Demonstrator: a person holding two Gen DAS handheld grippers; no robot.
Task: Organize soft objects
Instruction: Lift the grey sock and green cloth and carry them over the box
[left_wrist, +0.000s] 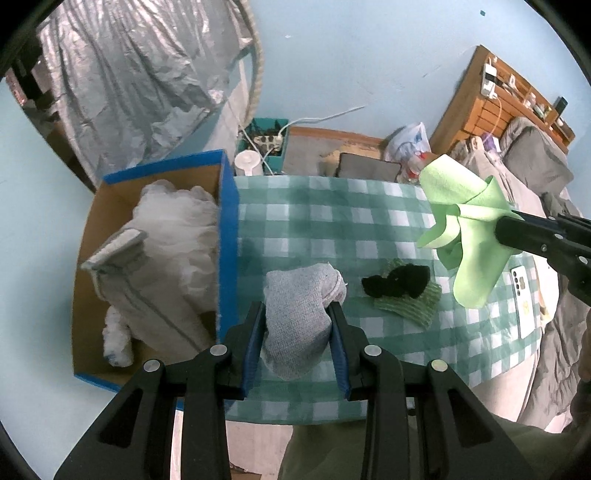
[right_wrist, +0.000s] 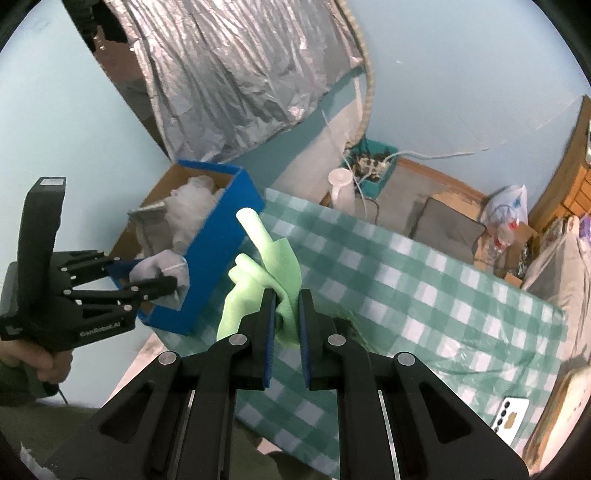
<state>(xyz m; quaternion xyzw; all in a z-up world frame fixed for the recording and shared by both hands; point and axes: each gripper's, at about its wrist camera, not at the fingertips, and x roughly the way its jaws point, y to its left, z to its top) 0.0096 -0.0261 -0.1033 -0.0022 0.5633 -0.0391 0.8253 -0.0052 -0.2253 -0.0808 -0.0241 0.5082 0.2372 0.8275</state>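
Note:
My left gripper (left_wrist: 297, 314) is shut on a grey knitted cloth (left_wrist: 299, 310), held above the green checked tablecloth (left_wrist: 332, 214) just right of the blue-edged cardboard box (left_wrist: 227, 229). In the right wrist view the same left gripper (right_wrist: 173, 282) holds the grey cloth (right_wrist: 162, 267) beside the box (right_wrist: 218, 251). My right gripper (right_wrist: 286, 306) is shut on a light green cloth (right_wrist: 273, 258), which hangs in the air; this green cloth (left_wrist: 469, 236) shows at the right of the left wrist view. A black fuzzy piece (left_wrist: 395, 282) lies on a green striped cloth (left_wrist: 410, 301) on the table.
The box holds white fluffy fabric (left_wrist: 177, 218) and a grey garment (left_wrist: 147, 291). A white phone (left_wrist: 524, 299) lies at the table's right edge. Behind the table are a teal bin with a power strip (left_wrist: 266, 142), a white cup (left_wrist: 247, 164) and a plastic bag (left_wrist: 406, 144).

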